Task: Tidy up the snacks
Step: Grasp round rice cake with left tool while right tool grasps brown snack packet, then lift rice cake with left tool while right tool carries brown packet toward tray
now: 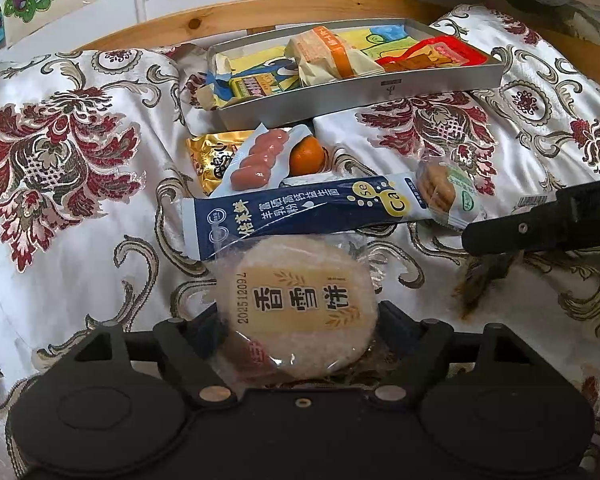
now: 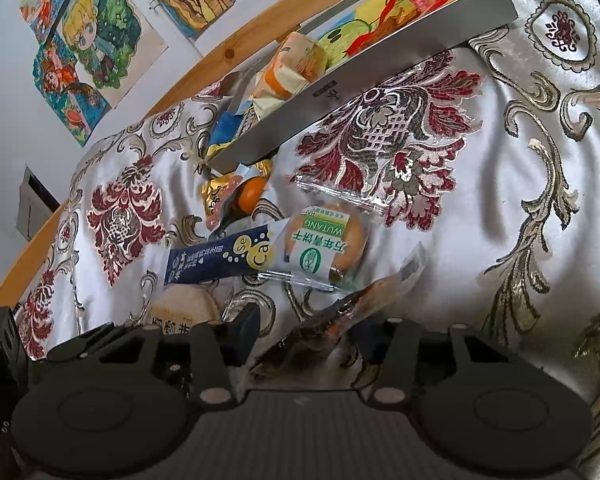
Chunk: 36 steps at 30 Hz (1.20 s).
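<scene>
A round rice cracker packet (image 1: 296, 304) sits between the fingers of my left gripper (image 1: 298, 320), which is shut on its edges. My right gripper (image 2: 308, 332) is shut on a dark brown snack packet (image 2: 340, 316), also seen as the brown packet (image 1: 480, 280) in the left wrist view. Loose on the cloth lie a blue stick sachet (image 1: 300, 208), a sausage pack (image 1: 260, 156), an orange (image 1: 307, 156), a gold packet (image 1: 212, 156) and a biscuit packet (image 2: 332, 244). Behind them a grey tray (image 1: 360, 96) holds several wrapped snacks.
Everything rests on a floral satin cloth (image 1: 80, 220) with folds. A wooden rail (image 1: 196, 20) runs behind the tray, and drawings (image 2: 88, 40) hang on the white wall. The right gripper's finger (image 1: 540, 220) reaches in from the right, close to the biscuit packet.
</scene>
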Each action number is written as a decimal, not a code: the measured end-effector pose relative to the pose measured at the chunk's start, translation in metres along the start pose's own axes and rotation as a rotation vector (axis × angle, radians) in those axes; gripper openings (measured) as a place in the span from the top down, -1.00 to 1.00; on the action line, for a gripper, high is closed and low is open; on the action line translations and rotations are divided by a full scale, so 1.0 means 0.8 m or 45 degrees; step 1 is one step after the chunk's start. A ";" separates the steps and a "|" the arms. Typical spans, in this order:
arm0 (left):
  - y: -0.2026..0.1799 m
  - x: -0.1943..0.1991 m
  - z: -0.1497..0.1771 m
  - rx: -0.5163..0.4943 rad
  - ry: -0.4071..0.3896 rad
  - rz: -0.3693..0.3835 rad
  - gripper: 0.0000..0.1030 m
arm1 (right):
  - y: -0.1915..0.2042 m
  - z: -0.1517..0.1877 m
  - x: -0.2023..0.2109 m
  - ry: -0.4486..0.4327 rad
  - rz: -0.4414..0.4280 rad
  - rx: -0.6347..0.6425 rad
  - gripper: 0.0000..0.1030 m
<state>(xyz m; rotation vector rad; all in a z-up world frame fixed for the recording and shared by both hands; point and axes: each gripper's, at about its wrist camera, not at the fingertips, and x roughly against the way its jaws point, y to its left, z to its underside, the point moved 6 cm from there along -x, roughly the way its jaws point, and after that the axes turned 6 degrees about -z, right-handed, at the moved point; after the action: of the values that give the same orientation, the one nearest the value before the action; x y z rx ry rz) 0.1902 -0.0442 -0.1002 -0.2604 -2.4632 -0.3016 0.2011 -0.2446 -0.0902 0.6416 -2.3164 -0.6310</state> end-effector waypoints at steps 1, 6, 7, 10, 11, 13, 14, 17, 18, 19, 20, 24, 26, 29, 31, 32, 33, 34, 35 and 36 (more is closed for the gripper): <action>0.000 0.000 0.000 0.000 -0.001 -0.001 -0.55 | 0.001 0.001 0.000 0.006 -0.003 -0.001 0.08; -0.001 0.001 0.001 0.002 -0.005 -0.003 -0.48 | 0.002 0.005 -0.003 0.027 -0.016 0.003 0.31; -0.001 0.001 0.001 0.004 -0.007 -0.004 -0.45 | 0.003 0.006 -0.003 0.028 -0.021 0.004 0.32; -0.001 0.002 0.001 0.007 -0.010 0.000 -0.39 | 0.006 0.007 -0.002 0.027 -0.045 0.007 0.39; -0.001 0.003 0.001 0.007 -0.011 0.000 -0.39 | 0.008 0.008 -0.002 0.026 -0.050 0.011 0.40; -0.002 0.003 0.001 0.008 -0.012 0.000 -0.38 | 0.011 0.008 -0.001 0.021 -0.059 0.018 0.43; -0.002 0.003 0.001 0.009 -0.012 0.001 -0.38 | 0.013 0.008 0.000 0.016 -0.065 0.022 0.45; -0.003 0.005 0.001 0.009 -0.016 -0.001 -0.37 | 0.018 0.006 0.005 -0.006 -0.081 0.039 0.52; -0.004 0.006 0.000 0.009 -0.019 0.000 -0.37 | 0.021 0.005 0.007 -0.015 -0.087 0.048 0.54; -0.005 0.008 0.000 0.008 -0.023 0.002 -0.37 | 0.024 0.004 0.009 -0.020 -0.093 0.056 0.55; -0.005 0.009 0.000 0.008 -0.027 0.005 -0.37 | 0.026 0.003 0.010 -0.028 -0.090 0.068 0.56; -0.010 0.018 -0.002 0.010 -0.055 0.016 -0.37 | 0.034 0.000 0.019 -0.067 -0.073 0.112 0.61; -0.011 0.022 -0.004 0.005 -0.071 0.020 -0.37 | 0.037 -0.002 0.024 -0.083 -0.068 0.129 0.63; -0.012 0.030 -0.007 0.013 -0.092 0.023 -0.37 | 0.044 -0.005 0.031 -0.105 -0.056 0.163 0.66; -0.011 0.036 -0.010 0.021 -0.107 0.025 -0.37 | 0.049 -0.006 0.037 -0.125 -0.044 0.187 0.67; -0.011 0.040 -0.012 0.026 -0.116 0.026 -0.37 | 0.053 -0.007 0.041 -0.136 -0.036 0.200 0.68; -0.010 0.044 -0.014 0.032 -0.126 0.026 -0.37 | 0.055 -0.007 0.044 -0.142 -0.030 0.210 0.68; -0.010 0.047 -0.017 0.040 -0.136 0.027 -0.37 | 0.058 -0.008 0.047 -0.148 -0.026 0.214 0.69; -0.009 0.052 -0.019 0.050 -0.146 0.029 -0.37 | 0.061 -0.008 0.051 -0.159 -0.019 0.216 0.71; -0.008 0.056 -0.021 0.057 -0.153 0.031 -0.37 | 0.063 -0.009 0.055 -0.169 -0.014 0.216 0.71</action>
<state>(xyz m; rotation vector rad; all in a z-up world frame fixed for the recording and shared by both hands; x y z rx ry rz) 0.1635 -0.0504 -0.0607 -0.2973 -2.5798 -0.2257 0.1621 -0.2337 -0.0359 0.7091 -2.5116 -0.4982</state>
